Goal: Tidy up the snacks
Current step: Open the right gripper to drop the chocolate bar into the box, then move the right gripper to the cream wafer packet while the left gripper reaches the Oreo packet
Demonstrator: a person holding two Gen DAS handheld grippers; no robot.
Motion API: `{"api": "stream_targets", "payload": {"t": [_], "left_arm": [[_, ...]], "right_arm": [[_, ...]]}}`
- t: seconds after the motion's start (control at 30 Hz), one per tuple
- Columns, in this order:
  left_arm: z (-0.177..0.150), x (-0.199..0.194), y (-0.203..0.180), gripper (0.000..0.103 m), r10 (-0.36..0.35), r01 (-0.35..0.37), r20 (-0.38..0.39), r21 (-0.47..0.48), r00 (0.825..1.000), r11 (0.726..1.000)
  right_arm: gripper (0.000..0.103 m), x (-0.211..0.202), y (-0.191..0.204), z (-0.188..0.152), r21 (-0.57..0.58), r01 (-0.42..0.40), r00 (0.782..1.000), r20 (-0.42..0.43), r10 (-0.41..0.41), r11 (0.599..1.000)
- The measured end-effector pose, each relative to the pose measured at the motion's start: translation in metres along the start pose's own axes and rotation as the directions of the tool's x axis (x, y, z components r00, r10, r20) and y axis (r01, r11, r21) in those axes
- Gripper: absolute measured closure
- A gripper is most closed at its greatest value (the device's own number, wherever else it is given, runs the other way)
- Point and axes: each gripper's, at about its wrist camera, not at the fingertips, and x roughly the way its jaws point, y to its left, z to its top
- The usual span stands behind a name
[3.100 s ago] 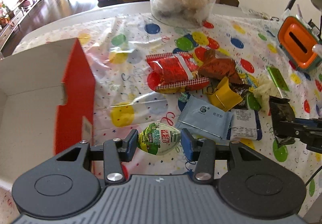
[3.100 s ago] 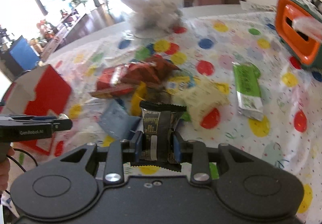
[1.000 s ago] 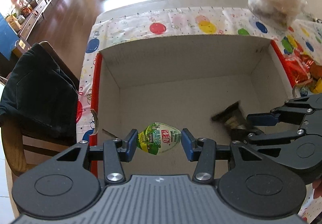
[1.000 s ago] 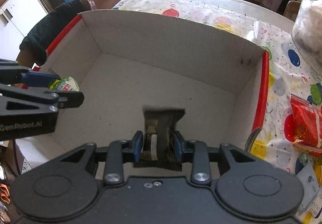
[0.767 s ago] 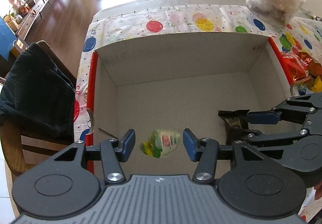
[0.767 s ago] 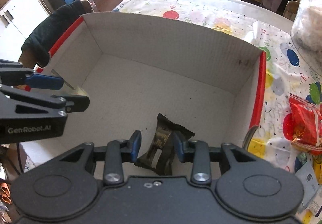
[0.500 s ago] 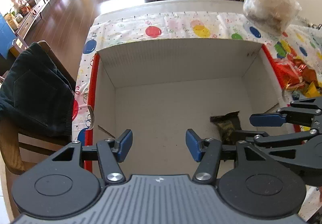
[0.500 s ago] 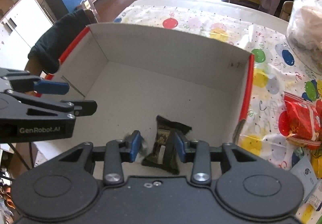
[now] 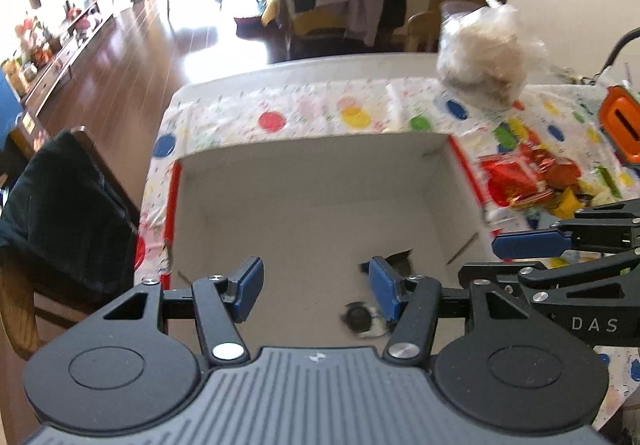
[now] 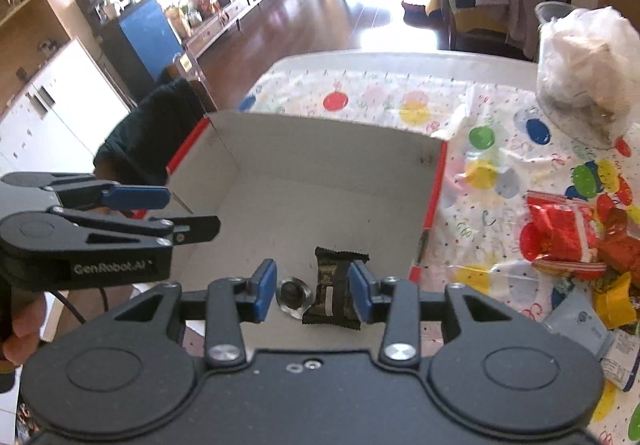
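A white cardboard box point(image 9: 312, 157) with red edges point(image 10: 434, 185) stands on the spotted tablecloth. On its floor lie a dark brown snack packet point(image 10: 334, 285) and a small round jelly cup point(image 10: 294, 295), side by side. In the left wrist view the cup point(image 9: 360, 319) shows near the right finger, and the packet point(image 9: 396, 259) is half hidden behind it. My left gripper point(image 9: 316, 285) hangs open and empty above the box. The jaws of my right gripper point(image 10: 312, 291) are opening, its pads clear of the packet lying below them.
Right of the box, loose snacks lie in a pile: red packets point(image 10: 560, 233), a yellow one point(image 10: 612, 301) and a blue-grey one point(image 10: 580, 321). A filled plastic bag point(image 9: 484, 61) and an orange device point(image 9: 620, 125) stand further back. A chair with dark cloth point(image 9: 60, 213) is left.
The left gripper let go of the jelly cup and the right one of the dark packet; both dropped into the box. Both grippers have since lifted away from the box floor.
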Motion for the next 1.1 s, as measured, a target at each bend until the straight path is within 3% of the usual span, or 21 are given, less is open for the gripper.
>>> {"api": "stream_targets", "payload": {"t": [0.07,0.4,0.5,0.63,0.87,1.1], "left_arm": [[0.001,-0.008,-0.009,0.045,-0.017,0.017,0.027,0.014,0.999,1.0],[0.005,-0.036,-0.065,0.034,-0.078,0.066,0.139,0.087,0.987,0.994],[0.007,-0.04,-0.082,0.027,-0.1,0.085,0.16,0.1,0.982,0.991],[0.011,-0.04,-0.102,0.024,-0.122,0.106,0.176,0.098,0.977,0.99],[0.019,-0.031,-0.146,0.017,-0.14,0.124,0.193,0.094,0.971,0.988],[0.038,-0.005,-0.187,0.016,-0.15,0.146,0.163,0.033,0.975,0.989]], "right_arm": [[0.048,-0.012,-0.004,-0.002,0.011,-0.005,1.0,0.026,0.004,1.0],[0.035,-0.068,-0.042,-0.018,0.053,0.029,0.99,0.14,-0.036,0.998],[0.021,-0.083,-0.059,-0.025,0.059,0.061,0.983,0.169,-0.07,0.996],[0.019,-0.102,-0.085,-0.035,0.066,0.111,0.974,0.193,-0.122,0.992],[0.004,-0.128,-0.136,-0.052,0.122,0.169,0.959,0.21,-0.192,0.978],[0.001,-0.142,-0.195,-0.065,0.2,0.221,0.946,0.195,-0.26,0.954]]}}
